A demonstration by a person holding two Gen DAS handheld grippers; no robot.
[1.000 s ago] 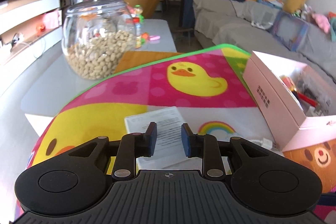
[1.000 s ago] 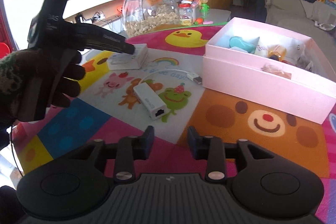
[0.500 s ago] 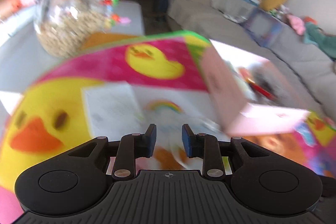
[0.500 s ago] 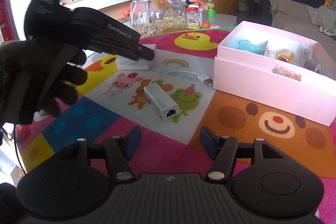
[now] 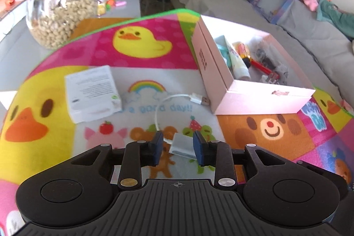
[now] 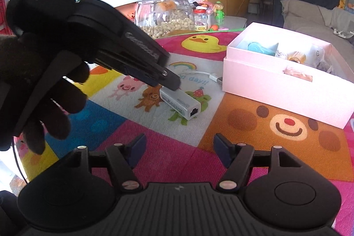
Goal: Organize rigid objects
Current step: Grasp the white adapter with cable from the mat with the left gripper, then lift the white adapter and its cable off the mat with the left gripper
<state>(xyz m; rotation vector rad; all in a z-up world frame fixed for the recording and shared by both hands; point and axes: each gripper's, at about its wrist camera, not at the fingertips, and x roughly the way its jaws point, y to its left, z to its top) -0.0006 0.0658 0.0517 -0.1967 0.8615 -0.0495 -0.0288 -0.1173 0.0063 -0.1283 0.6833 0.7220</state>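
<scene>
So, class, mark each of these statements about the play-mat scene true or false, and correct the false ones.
1. The pink box is open, with items inside. True.
2. The white adapter lies inside the pink box. False: it lies on the mat, outside the box.
3. The glass jar holds pale nuts or beans. True.
4. The right gripper is clamped on the white carton. False: its jaws stand open over the bare mat.
5. The left gripper hovers at the adapter's cable end. True.
</scene>
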